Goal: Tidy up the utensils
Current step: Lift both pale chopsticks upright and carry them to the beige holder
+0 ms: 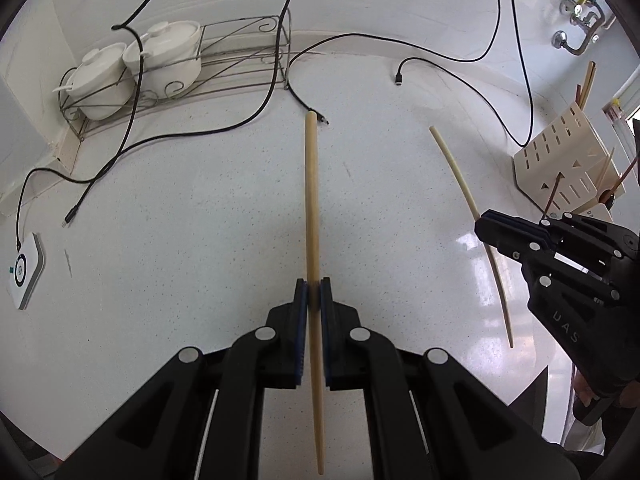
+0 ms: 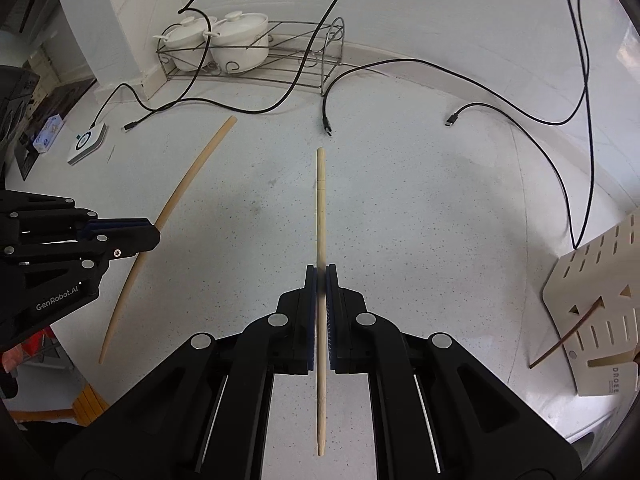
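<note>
On the far left, two white pots sit in a wire rack at the back of the white counter, with black cables lying loose in front. The left gripper has its jaws squeezed tight on a tan chopstick — the stick is up off the counter and points away toward the rack. To the right, the right gripper is squeezed tight on a pale chopstick the same way, and at the far right stands the cream holder with a dark chopstick across its front.

Pots in rack at back, holder on right, cables btwn.
</note>
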The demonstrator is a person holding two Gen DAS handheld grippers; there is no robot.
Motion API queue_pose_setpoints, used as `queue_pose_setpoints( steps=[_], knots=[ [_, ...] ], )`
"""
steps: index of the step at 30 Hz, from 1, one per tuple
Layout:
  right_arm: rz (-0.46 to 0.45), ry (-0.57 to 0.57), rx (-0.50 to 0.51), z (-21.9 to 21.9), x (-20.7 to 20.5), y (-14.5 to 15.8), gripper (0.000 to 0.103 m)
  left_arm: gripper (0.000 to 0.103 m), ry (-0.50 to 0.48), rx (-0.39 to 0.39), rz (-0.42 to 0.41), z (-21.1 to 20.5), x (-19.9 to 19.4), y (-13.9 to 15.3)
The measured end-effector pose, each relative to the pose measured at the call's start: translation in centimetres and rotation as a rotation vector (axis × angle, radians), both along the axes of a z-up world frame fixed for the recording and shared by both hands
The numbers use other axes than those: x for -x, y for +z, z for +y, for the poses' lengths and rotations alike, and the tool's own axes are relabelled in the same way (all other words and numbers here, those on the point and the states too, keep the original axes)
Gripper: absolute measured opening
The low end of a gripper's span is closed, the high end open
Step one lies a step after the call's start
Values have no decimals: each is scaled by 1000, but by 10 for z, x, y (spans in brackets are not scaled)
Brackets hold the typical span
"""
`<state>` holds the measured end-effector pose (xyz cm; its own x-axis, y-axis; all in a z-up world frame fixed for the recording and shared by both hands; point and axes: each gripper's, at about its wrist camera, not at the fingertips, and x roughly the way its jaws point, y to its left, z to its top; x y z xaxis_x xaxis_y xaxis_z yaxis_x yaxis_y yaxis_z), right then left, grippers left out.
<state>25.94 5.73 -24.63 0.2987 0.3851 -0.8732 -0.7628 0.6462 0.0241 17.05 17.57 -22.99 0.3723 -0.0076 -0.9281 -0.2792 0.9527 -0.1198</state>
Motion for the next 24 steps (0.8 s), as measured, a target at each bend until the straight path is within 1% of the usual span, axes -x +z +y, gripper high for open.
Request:
queue_pose_setpoints(
  steps=[5,11,14,18,24],
  knots=[
    [-57,-76,-65,-29,-5,24,4,6,-57,-13,-76,-21,-15,20],
    [-126,-217,-160,-80,-19,54,4,6,-146,-8,-158,-49,-42,47],
    [-153,-305,-222,-113,-25,71,4,6,-196,-4,-224,-67,-53,64],
    [-223,-417,-292,-156,-28,95,4,6,-273,-5,-310,-94,-70,85],
    [-312,-567,-363,-210,-31,120,4,6,-364,1,-436,-134,-90,113]
  ],
)
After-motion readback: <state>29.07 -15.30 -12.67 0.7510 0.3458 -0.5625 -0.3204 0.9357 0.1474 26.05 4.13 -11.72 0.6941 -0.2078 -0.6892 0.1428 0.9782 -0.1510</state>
